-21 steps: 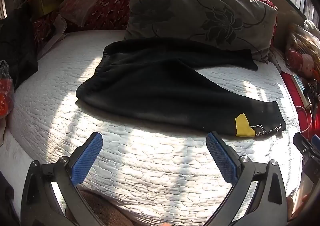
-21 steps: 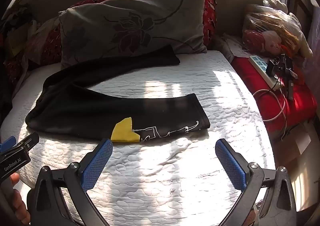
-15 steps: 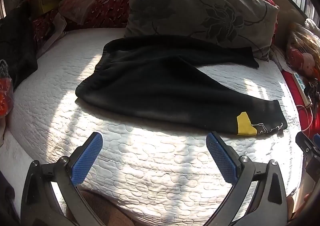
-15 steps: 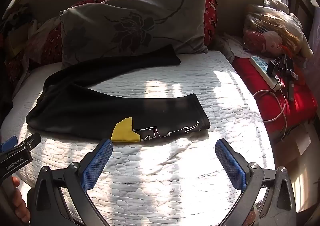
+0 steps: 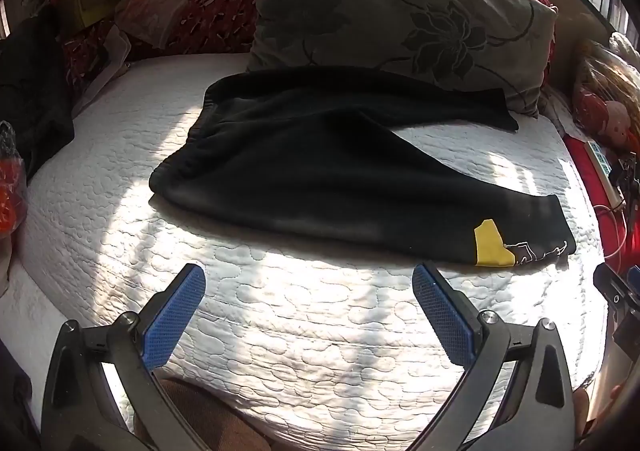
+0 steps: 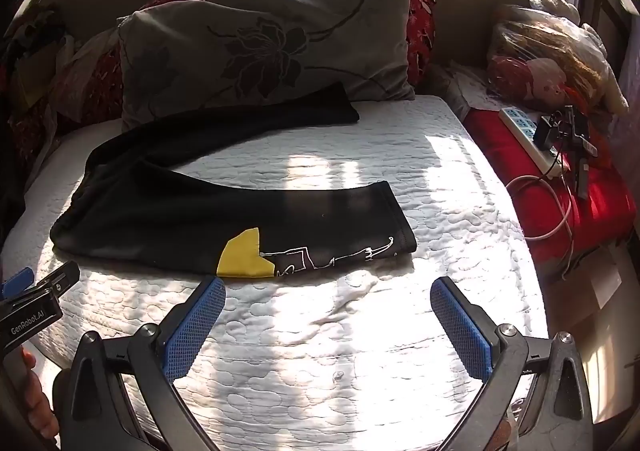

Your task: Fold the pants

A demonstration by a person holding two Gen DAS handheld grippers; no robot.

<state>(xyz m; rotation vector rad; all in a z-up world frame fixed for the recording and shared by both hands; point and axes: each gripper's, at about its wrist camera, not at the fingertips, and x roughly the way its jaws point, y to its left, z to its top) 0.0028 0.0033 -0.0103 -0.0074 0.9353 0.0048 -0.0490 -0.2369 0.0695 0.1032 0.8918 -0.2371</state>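
Black pants (image 5: 304, 167) (image 6: 168, 207) lie spread on a white quilted mattress (image 5: 320, 315), waistband to the left and both legs running right in a V. The near leg carries a yellow patch (image 5: 490, 247) (image 6: 244, 257) and white line drawing by its cuff. The far leg ends against the pillow. My left gripper (image 5: 308, 283) hovers open above the mattress, short of the near leg. My right gripper (image 6: 326, 297) is open too, just short of the near leg's cuff end. Nothing is between either pair of blue pads (image 5: 176, 315).
A grey floral pillow (image 5: 400, 19) (image 6: 260, 51) leans on red cushions at the head. Clutter and dark cloth (image 5: 32, 91) fill the left side. A red surface (image 6: 560, 187) with a power strip, cables and bagged items borders the right edge.
Both views have crept slightly forward and down toward the pants. The pants lie unmoved and both grippers have stayed open.
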